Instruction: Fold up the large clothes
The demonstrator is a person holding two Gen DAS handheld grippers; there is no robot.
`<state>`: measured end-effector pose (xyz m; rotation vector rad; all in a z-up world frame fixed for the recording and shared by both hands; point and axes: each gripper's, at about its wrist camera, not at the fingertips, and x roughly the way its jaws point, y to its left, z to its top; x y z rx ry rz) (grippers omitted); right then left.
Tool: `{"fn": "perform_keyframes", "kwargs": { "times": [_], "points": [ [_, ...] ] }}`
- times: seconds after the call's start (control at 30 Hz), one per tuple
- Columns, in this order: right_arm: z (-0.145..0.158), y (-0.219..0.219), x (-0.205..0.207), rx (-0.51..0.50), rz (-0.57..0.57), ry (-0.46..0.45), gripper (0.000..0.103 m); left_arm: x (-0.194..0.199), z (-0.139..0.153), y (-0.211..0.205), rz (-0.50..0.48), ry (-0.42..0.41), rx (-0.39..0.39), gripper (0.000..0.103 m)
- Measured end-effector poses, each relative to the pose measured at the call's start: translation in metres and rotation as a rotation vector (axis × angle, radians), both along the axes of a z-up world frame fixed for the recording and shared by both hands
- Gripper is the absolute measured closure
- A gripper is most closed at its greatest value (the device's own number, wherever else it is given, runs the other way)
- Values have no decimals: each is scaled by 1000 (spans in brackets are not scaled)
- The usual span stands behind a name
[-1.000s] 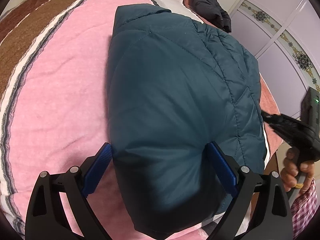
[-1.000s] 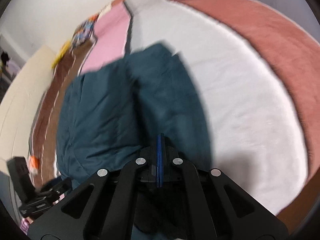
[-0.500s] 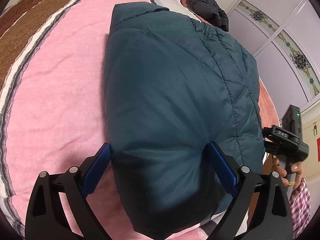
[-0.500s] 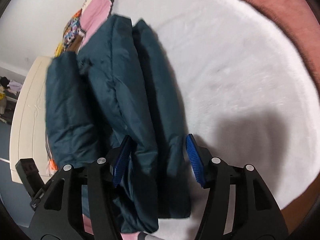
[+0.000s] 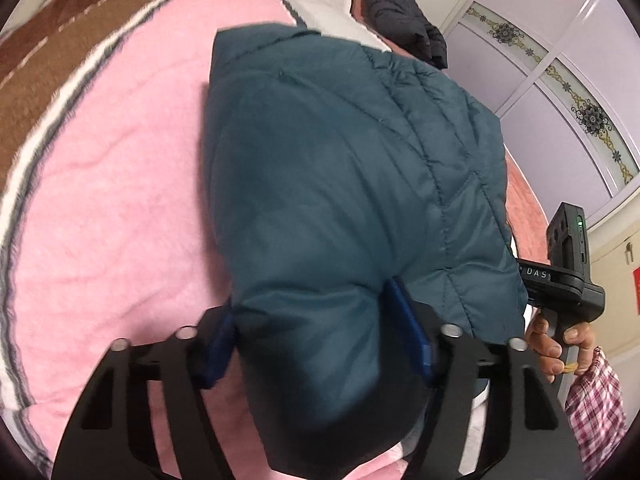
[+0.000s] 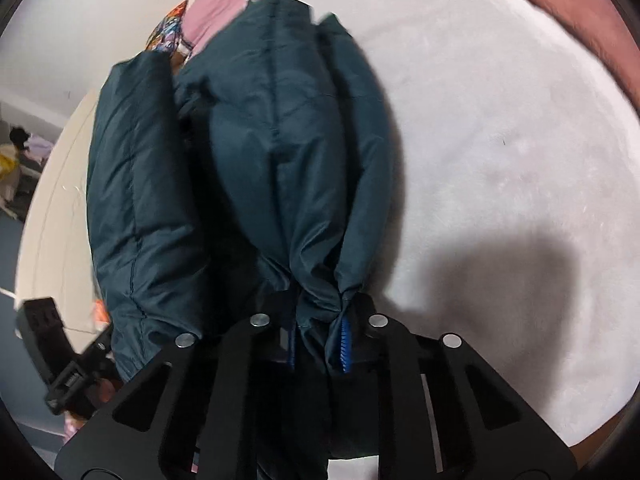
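One teal quilted jacket (image 5: 340, 200), folded into a thick bundle, is seen lying on a pink blanket (image 5: 112, 208). Its near end is straddled by the left gripper (image 5: 320, 332), whose two blue pads (image 5: 412, 328) are closing and pressed into the padding at 6 o'clock. In the right wrist view the same jacket (image 6: 280, 160) is spread over a white blanket (image 6: 500, 140); a bunched edge is pinched between the closing jaws of the right gripper (image 6: 320, 340). One black garment (image 5: 400, 16) is seen at 1 o'clock in the left view, and one hand (image 5: 556, 340) at 4 o'clock.
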<state>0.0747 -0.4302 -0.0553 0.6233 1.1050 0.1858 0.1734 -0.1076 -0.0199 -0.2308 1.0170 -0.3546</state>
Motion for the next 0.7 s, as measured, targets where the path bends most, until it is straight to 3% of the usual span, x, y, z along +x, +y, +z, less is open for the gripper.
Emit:
{"fn": "perform_keyframes", "kwargs": {
  "times": [0.23, 0.4, 0.7],
  "points": [
    [21, 30, -7, -118, 20, -105, 91, -4, 18, 3, -16, -98, 75, 57],
    [30, 51, -16, -107, 34, -160, 91, 0, 36, 21, -6, -182, 133, 63],
    [38, 135, 17, -154, 175, -213, 91, 19, 53, 105, 125, -226, 167, 65]
  ]
}}
